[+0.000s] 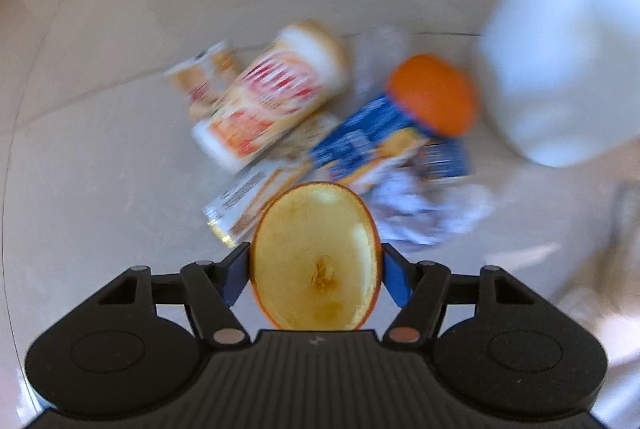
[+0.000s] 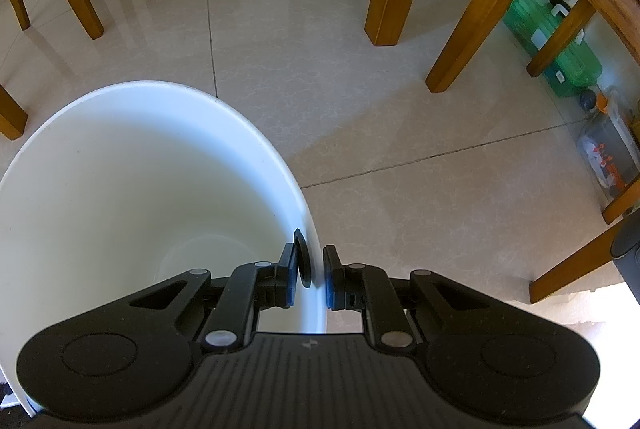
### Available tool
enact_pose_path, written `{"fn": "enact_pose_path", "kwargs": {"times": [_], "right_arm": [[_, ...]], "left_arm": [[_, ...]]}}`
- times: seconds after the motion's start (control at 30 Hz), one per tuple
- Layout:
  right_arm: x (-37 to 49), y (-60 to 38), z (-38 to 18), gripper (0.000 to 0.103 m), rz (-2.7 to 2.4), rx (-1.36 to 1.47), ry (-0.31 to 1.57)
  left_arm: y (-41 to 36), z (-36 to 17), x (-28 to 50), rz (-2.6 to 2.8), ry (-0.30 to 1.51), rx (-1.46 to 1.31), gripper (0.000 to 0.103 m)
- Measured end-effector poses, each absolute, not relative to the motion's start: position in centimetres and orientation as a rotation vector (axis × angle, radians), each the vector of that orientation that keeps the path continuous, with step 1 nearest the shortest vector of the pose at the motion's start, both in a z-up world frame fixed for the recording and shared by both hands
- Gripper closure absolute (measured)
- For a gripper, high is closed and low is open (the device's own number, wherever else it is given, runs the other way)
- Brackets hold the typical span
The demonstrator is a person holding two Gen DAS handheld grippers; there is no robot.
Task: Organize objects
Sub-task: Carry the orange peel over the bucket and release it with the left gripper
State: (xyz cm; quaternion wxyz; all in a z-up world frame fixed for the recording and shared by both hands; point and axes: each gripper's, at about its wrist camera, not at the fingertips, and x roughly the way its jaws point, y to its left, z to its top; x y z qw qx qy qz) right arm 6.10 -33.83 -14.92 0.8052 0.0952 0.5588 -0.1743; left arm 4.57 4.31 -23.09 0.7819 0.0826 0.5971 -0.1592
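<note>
One orange peel half (image 1: 316, 261) — clamped between the left tool's (image 1: 316, 269) pads.

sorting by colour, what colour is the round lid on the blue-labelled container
Orange lid, clearest in the left wrist view.

No lettering is legible in either view. Left wrist view: printed labels on the red-and-white canister (image 1: 268, 101), the blue packet (image 1: 384, 145) with the orange lid (image 1: 434, 93) and the flat wrapper (image 1: 256, 201) on the floor (image 1: 100, 169) are blurred past reading. Right wrist view: the green case (image 2: 554, 41) bears white stickers too small to read
</note>
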Motion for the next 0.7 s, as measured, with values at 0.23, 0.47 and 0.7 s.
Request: {"fn": "enact_pose_path", "kwargs": {"times": [0.23,0.47,0.7], "right_arm": [[6.0,-34.0,-14.9,0.088,-0.363,0.206,1.197],[5.9,-34.0,-15.2,0.088,-0.355,0.221,1.206],[5.7,-34.3,-15.4,0.089,-0.344,0.249,1.218]], "left_arm": [[-0.1,-13.5,5.5,-0.592,1.199,0.218,0.036],[-7.9,-4.6,7.1,-0.784,0.970,0.314,0.036],[-14.2,-2.8,9.6,-0.868,0.880,0.334,0.036]]}}
